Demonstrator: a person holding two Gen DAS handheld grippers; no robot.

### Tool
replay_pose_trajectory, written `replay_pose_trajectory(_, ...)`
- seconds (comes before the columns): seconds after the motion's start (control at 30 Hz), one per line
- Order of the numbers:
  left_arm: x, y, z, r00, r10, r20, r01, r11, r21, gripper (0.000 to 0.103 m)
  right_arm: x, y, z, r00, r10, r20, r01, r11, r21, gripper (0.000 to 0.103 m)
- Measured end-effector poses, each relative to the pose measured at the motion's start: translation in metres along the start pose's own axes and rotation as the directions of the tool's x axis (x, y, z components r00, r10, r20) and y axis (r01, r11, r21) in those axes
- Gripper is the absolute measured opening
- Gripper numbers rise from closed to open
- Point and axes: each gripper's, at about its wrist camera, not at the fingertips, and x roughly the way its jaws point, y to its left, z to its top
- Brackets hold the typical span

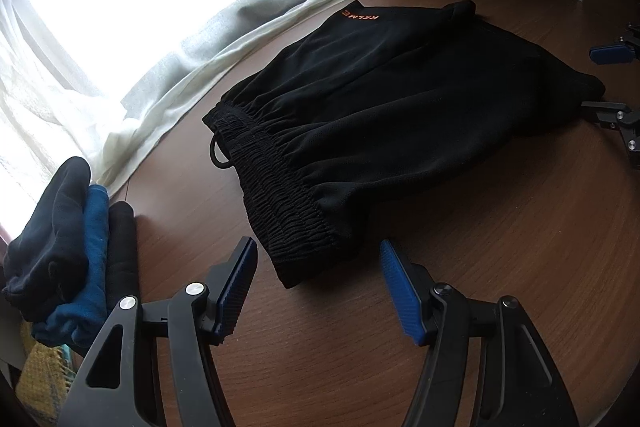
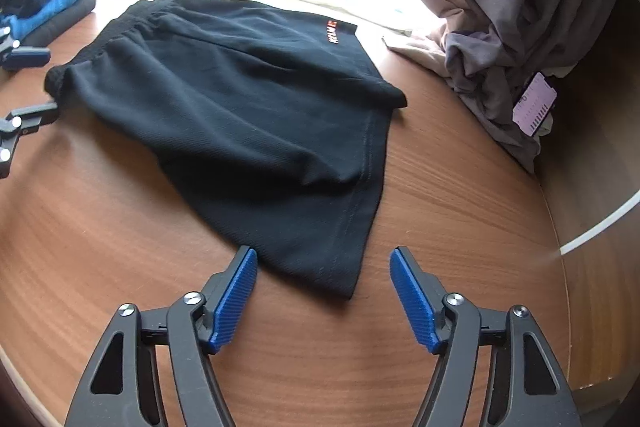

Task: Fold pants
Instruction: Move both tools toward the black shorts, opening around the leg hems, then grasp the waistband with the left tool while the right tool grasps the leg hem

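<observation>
**Black shorts flat on table, both grippers released**

Black pants (image 1: 372, 95), a short matte knit pair, lie flat on the wood-grain table (image 1: 320, 347). Elastic waistband (image 1: 288, 211) is densely ruched; an orange logo (image 2: 333, 34) sits near the leg hem. Left gripper (image 1: 319, 287): ribbed blue pads spread wide at the waistband corner, gripping nothing. Right gripper (image 2: 324, 291): jaws likewise apart, at the stitched hem corner. Folded stack (image 1: 76, 247) of navy, blue and black cloth sits beside a sheer curtain (image 1: 192, 67). Crumpled mauve fabric (image 2: 500, 39) lies well apart.

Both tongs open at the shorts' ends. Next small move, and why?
Probably close both: left tongs straddle the waistband corner, right tongs the hem corner. The black shorts lie flat, folded in half lengthwise, ready for the crosswise fold.
</observation>
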Motion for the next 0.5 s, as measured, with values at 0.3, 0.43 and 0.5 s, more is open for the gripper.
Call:
replay_pose_trajectory(0.3, 0.010, 0.000, 0.010, 0.999, 0.045, -0.001, -0.045, 0.999, 0.001, 0.060, 0.006, 0.000, 0.005, 0.999, -0.037, 0.014, 0.037, 0.999, -0.020, 0.048)
replay_pose_trajectory(0.43, 0.013, 0.003, 0.012, 1.000, 0.030, -0.009, -0.030, 0.999, -0.017, 0.052, 0.007, -0.003, 0.005, 1.000, -0.029, 0.000, 0.029, 1.000, 0.009, 0.047)
replay_pose_trajectory(0.5, 0.014, 0.004, 0.012, 1.000, 0.016, -0.014, -0.016, 1.000, -0.021, 0.046, 0.008, -0.005, 0.005, 1.000, -0.021, -0.007, 0.021, 0.999, 0.028, 0.047)
